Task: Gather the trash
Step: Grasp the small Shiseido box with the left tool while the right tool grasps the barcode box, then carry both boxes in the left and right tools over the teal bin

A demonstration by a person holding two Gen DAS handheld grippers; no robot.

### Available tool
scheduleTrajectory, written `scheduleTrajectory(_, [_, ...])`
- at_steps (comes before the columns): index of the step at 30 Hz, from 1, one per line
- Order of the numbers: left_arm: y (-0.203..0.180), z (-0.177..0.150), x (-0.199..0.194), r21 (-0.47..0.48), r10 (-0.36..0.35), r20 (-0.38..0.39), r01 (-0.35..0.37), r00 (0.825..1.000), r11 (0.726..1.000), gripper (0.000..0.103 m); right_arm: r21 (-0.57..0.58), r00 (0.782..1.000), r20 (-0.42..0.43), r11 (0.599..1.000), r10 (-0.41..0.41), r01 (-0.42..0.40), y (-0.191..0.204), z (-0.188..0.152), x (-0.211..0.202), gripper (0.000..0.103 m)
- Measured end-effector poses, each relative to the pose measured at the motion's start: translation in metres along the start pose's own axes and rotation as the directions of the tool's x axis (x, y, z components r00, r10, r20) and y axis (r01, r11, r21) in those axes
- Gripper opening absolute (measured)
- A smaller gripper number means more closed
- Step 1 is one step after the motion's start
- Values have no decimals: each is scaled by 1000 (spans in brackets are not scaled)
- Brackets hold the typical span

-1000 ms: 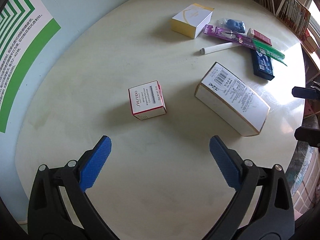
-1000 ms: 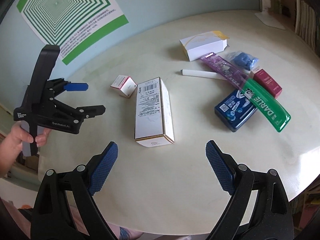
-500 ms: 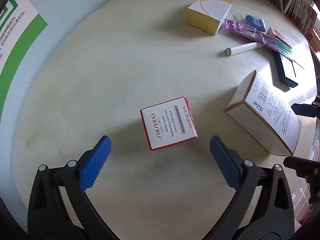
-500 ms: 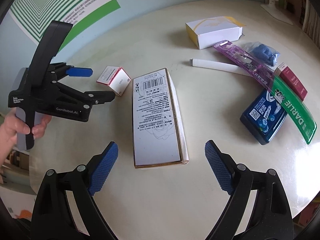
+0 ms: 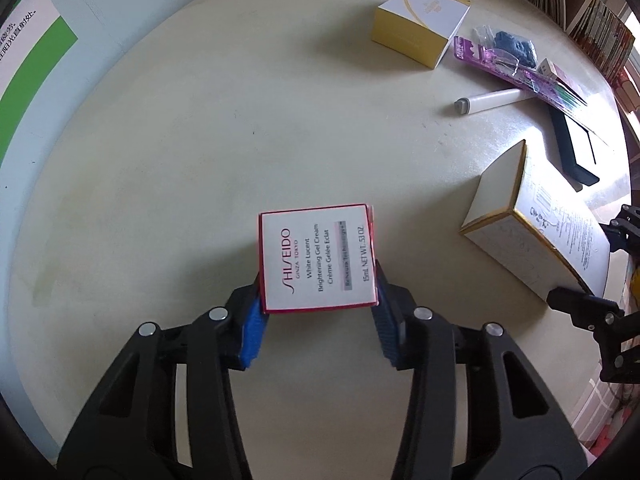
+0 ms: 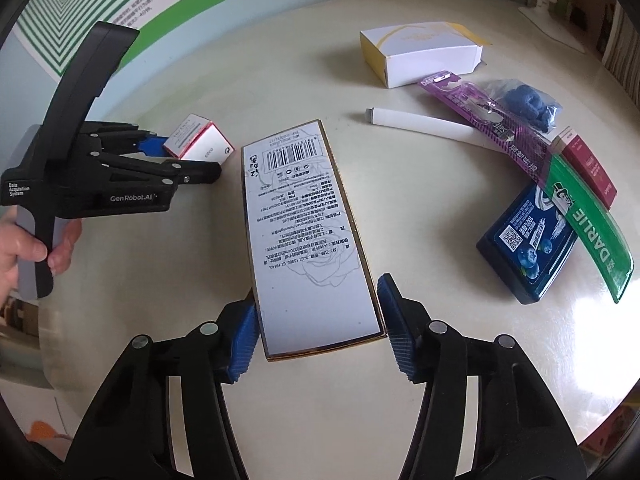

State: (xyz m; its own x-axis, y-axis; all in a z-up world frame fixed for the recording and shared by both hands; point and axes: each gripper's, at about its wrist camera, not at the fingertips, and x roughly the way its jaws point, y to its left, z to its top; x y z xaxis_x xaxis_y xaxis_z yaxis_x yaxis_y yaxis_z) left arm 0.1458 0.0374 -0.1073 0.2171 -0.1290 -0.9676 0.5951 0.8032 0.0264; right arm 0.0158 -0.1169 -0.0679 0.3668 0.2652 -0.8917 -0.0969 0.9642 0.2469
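Left wrist view: the left gripper (image 5: 318,320) closes its blue pads (image 5: 251,332) on both sides of the small red-edged Shiseido box (image 5: 318,258), which sits on the round cream table (image 5: 180,140) at near centre. To the right lies the long white box (image 5: 532,236), its gold-trimmed end facing left. Far right of centre stand the yellow-and-white box (image 5: 420,24), the white tube (image 5: 492,100) and the purple blister pack (image 5: 508,66).

Right wrist view: at far left a hand (image 6: 24,248) holds the left gripper (image 6: 188,156), whose fingers clasp the Shiseido box (image 6: 198,142). At centre, the right gripper (image 6: 320,332) has its blue pads (image 6: 396,332) against the two long sides of the long white box (image 6: 304,232) at its near end, label and barcode uppermost. To the right lie the white tube (image 6: 420,124), the purple blister pack (image 6: 488,120), the dark blue carton (image 6: 528,240), the green Darlie box (image 6: 588,228) resting across it, and the small red box (image 6: 588,166).
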Motion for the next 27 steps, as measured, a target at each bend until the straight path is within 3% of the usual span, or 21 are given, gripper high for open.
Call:
scheduleTrajectory(15, [-25, -9, -34, 48, 14, 43, -16, 999, 999, 43, 59, 996, 88, 998, 32, -37, -42, -18, -50, 49])
scheduleTrajectory(22, [-81, 3, -58, 117, 0, 78, -9, 997, 993, 43, 105, 989, 147, 994, 22, -38, -69, -31, -82, 49])
scheduleTrajectory(27, [-137, 10, -75, 192, -32, 112, 10, 993, 981, 43, 151, 982, 187, 988, -5, -24, -89, -62, -115, 49])
